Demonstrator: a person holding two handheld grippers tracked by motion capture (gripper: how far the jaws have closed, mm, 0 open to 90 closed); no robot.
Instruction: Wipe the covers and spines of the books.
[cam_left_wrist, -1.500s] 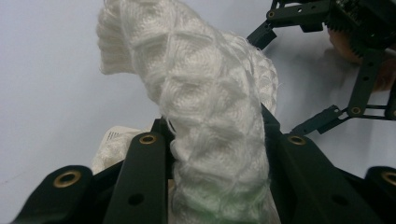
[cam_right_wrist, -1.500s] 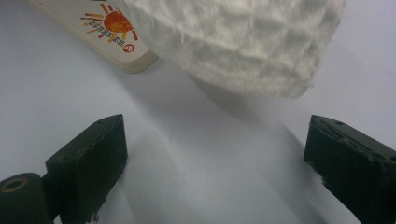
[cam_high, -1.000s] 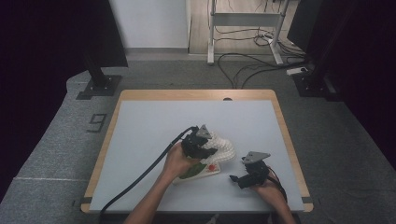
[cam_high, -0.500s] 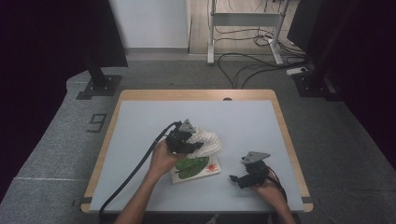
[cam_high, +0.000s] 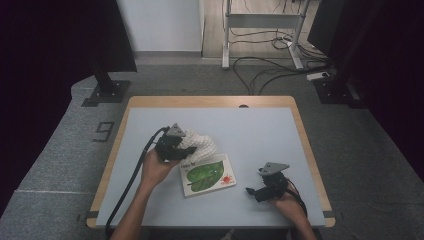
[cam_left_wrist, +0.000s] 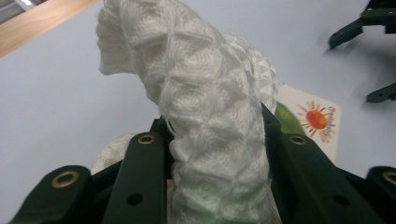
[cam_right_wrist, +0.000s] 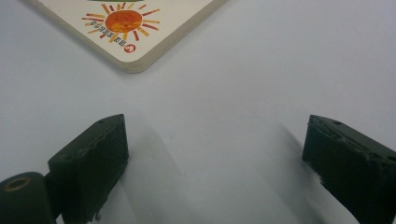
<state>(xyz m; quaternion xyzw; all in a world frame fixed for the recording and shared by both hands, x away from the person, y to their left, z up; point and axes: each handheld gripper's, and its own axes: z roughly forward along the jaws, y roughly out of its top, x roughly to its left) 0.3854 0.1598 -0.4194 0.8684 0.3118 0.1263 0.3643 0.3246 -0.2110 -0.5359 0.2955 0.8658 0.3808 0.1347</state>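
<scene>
Left claw clenched on white knit | right claw released, beside book corner | table far half free

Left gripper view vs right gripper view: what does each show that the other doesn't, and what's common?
Left gripper view: the left gripper shut on a white knitted cloth, which rises between its jaws; a strip of the table's wooden edge at top left; the other gripper's black jaw tips at far right.

Right gripper view: the right gripper open over bare table, nothing between its jaws; the book's rounded corner and thick page edge.

Both: the book with its orange sun picture, lying on the pale blue table surface.
</scene>
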